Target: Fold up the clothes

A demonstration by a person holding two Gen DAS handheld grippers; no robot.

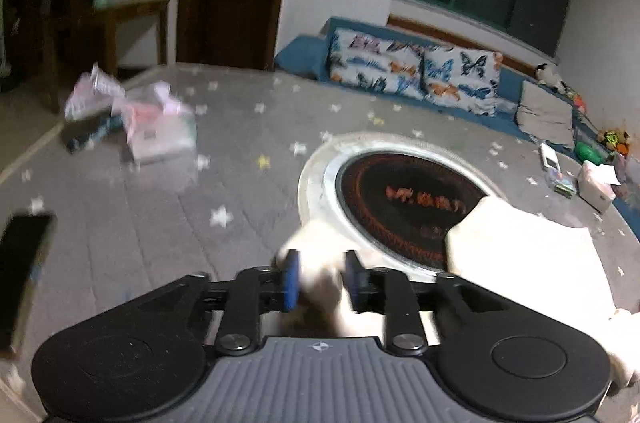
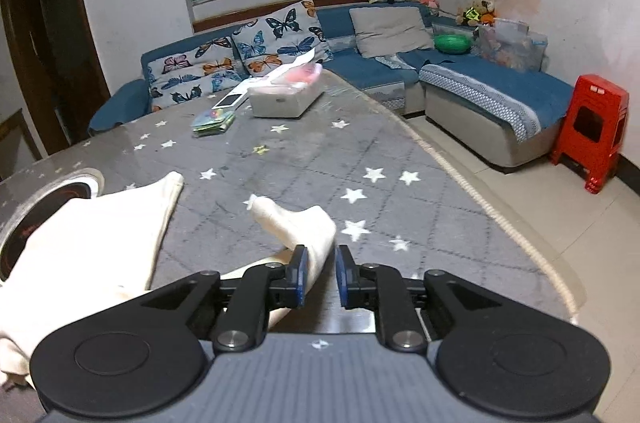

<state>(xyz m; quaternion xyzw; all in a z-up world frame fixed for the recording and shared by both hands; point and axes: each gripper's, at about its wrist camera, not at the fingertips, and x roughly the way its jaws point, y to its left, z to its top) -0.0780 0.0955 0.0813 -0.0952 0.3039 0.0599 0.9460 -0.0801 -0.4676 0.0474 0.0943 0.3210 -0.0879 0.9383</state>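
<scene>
A cream garment (image 2: 92, 235) lies on the grey starred desk (image 2: 360, 159), partly over the round hob (image 1: 404, 199). The left tool (image 1: 320, 277) seems, through blur, to pinch a bunch of it between its pads. The right tool (image 2: 321, 277) stands narrowly parted, a sleeve-like flap just left of its gap, ungripped. The cloth looks light and limp; edges and corners give the best hold.
</scene>
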